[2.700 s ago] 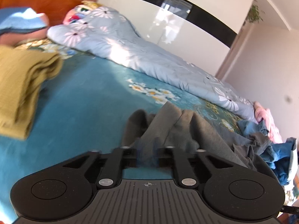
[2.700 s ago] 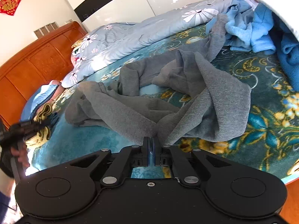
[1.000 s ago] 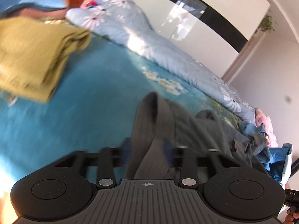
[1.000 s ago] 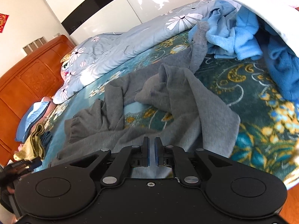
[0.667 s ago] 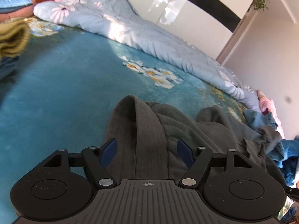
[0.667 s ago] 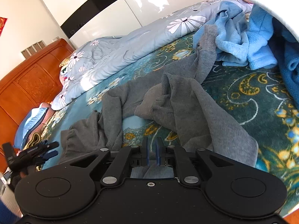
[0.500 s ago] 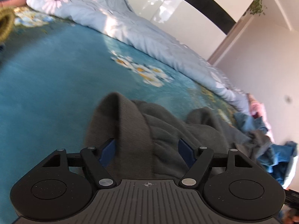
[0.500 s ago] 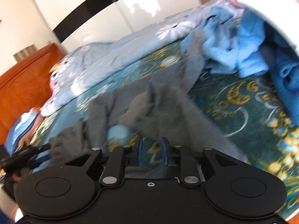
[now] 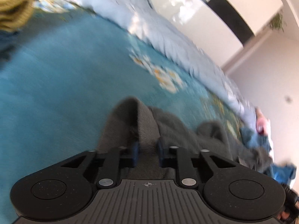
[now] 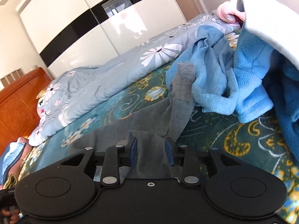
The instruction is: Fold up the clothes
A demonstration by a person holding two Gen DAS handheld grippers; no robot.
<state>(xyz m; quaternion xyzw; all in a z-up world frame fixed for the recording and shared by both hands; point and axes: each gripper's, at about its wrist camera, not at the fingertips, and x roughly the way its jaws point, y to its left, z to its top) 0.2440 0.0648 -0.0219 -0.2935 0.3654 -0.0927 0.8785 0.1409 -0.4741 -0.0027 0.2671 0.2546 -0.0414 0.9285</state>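
Your grey garment lies crumpled on the bed, spread over the teal flowered cover, with one cuff end up against the blue fleece heaped toward the bed's foot. Your left hand-held gripper has just been closing and now pinches a ribbed fold of the grey garment between its blue pads, jaws narrow. Your right hand-held gripper has just been opening; its jaws stand partly apart with grey cloth lying between them, the pads not pressing it. A pale blue quilt runs along the bed's far edge. An olive bundle sits near the head end, blurred.
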